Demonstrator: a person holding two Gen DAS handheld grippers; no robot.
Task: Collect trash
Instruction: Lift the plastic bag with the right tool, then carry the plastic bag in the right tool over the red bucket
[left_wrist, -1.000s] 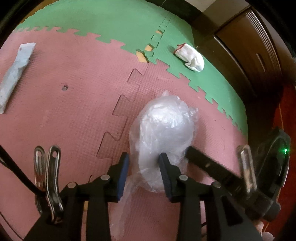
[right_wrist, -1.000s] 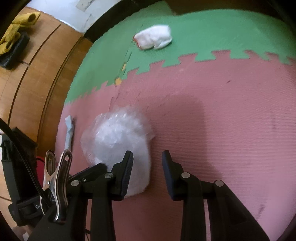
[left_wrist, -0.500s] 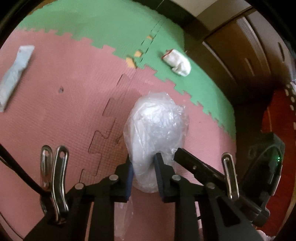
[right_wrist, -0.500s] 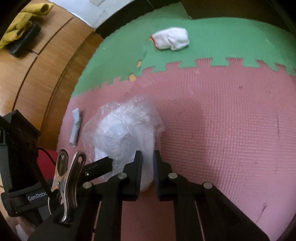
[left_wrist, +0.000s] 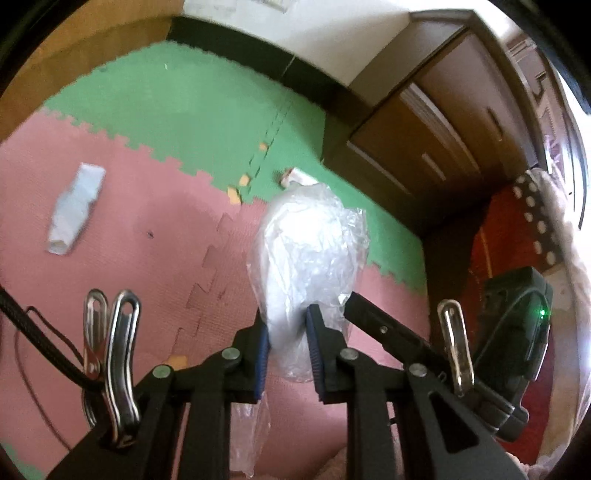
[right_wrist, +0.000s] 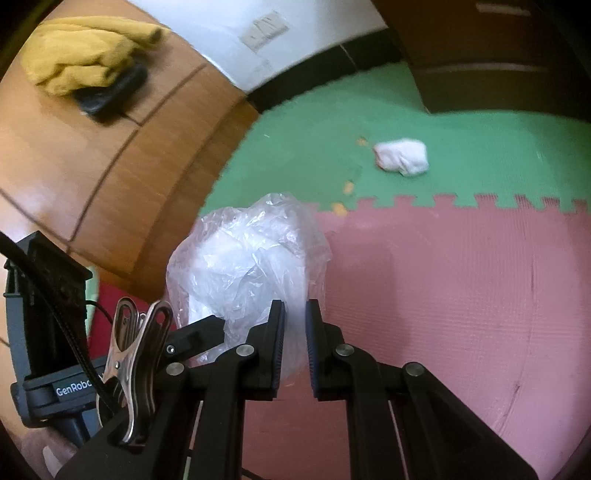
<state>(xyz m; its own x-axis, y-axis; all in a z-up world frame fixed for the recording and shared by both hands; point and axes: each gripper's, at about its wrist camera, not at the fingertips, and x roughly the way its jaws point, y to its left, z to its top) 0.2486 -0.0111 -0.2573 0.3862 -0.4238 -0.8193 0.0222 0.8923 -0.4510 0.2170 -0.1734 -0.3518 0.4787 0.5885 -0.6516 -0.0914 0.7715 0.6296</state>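
Grippers, left and right, clamp crumpled clear plastic bag; white wad and pale blue wrapper ahead remain uncollected.

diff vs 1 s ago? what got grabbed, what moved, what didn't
Both grippers closed on the clear plastic bag: left gripper and right gripper now pinch it and have lifted it off the mat. Unchanged: white wad and pale blue wrapper lie where they were.
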